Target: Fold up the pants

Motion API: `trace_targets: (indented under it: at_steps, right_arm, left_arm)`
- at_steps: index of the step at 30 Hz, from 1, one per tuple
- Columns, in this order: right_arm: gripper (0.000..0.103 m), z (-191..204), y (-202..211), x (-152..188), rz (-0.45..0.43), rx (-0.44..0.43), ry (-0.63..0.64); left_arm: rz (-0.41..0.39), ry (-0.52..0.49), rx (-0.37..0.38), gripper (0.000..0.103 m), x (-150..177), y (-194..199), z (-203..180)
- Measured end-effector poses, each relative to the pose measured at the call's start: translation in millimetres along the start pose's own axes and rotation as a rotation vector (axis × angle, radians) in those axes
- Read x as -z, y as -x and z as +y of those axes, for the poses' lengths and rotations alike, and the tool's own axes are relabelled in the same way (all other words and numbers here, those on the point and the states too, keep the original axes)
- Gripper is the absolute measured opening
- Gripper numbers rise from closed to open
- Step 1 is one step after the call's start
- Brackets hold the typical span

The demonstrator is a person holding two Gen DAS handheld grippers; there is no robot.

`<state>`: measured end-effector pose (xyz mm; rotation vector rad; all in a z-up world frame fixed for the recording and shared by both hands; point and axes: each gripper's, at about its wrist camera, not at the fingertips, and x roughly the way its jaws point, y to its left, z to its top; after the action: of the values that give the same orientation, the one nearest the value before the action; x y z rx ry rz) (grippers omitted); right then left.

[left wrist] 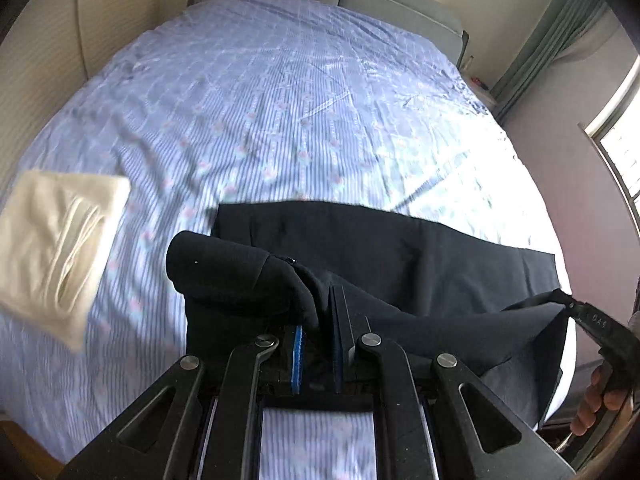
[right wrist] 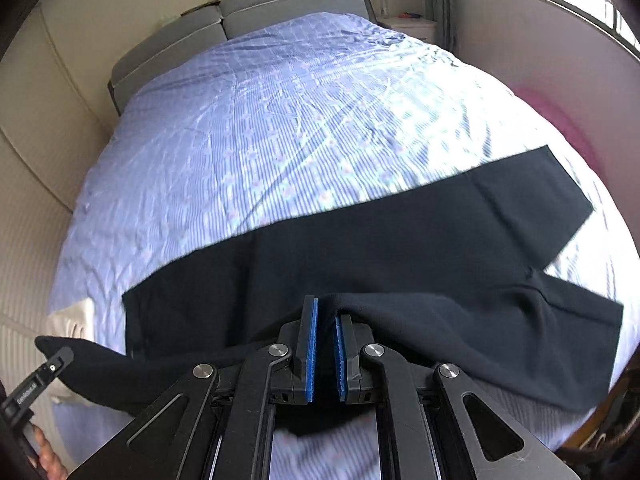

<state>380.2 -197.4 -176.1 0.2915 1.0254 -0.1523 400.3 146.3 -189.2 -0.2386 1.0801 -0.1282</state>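
A wide bed fills both views, covered by a wrinkled sheet with fine blue and white stripes and small pink motifs, bright with sunlight on its right side. A grey padded headboard stands at the far end.

Across the near part of the bed lie the dark navy pants, stretched sideways. The far leg lies flat and smooth on the sheet, its cut hem toward the window side. The near leg is lifted off the bed along its near edge, sagging in soft folds between the two grippers, with its hem end still resting on the sheet at the right.

A folded cream garment sits on the sheet to the left, well apart from the pants.

The left gripper has its blue-padded fingers drawn close together on a bunched fold at the waist end; cloth drapes over the left finger and hides its tip. The right gripper holds the near leg's edge farther along; its fingers stand close with dark cloth running over the tip of the right one, though the cloth seems to pass between the pads rather than plainly showing a pinch.
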Motion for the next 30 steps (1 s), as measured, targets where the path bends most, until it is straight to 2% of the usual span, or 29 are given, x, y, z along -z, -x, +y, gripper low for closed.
trace_targets:
  at_steps: [8,13,18,21,22,24,25,26,28,30]
  right_arm:
    - [0.009,39.4,-89.4,-52.4,0.076,0.023,0.072]
    - [0.009,51.3,-136.9,-62.6,0.140,0.064,0.096]
    - [0.012,55.0,-155.3,-67.7,0.195,0.085,0.082]
    - [0.037,59.8,-150.4,-71.1,0.202,0.036,0.081]
    - [0.046,62.9,-144.2,-72.3,0.190,0.014,0.081]
    - [0.051,71.0,-129.8,-74.4,0.156,-0.002,0.107]
    - [0.052,75.8,-118.8,-75.0,0.139,-0.017,0.124]
    - [0.052,79.5,-108.7,-74.8,0.125,-0.036,0.135]
    - [0.054,84.0,-90.1,-73.6,0.101,-0.061,0.157]
    - [0.055,84.0,-65.1,-68.8,0.069,-0.081,0.177]
  left_arm:
    - [0.094,0.050,-0.044,0.013,-55.8,-92.3,31.2]
    - [0.175,0.088,-0.062,0.013,-67.3,-142.9,43.8]
    - [0.211,0.061,-0.107,0.015,-71.4,-165.5,42.8]
    - [0.236,0.084,-0.128,0.017,-73.5,-171.3,43.5]
    - [0.244,0.102,-0.131,0.020,-75.5,-171.0,43.8]
    - [0.244,0.157,-0.117,0.037,-79.0,-163.9,45.7]
    - [0.228,0.183,-0.114,0.064,-80.7,-155.4,45.9]
    - [0.201,0.194,-0.131,0.080,-82.0,-145.7,45.0]
    - [0.104,0.171,-0.157,0.082,-83.7,-117.6,37.6]
    - [0.074,0.110,-0.150,0.082,-83.7,-96.7,26.5]
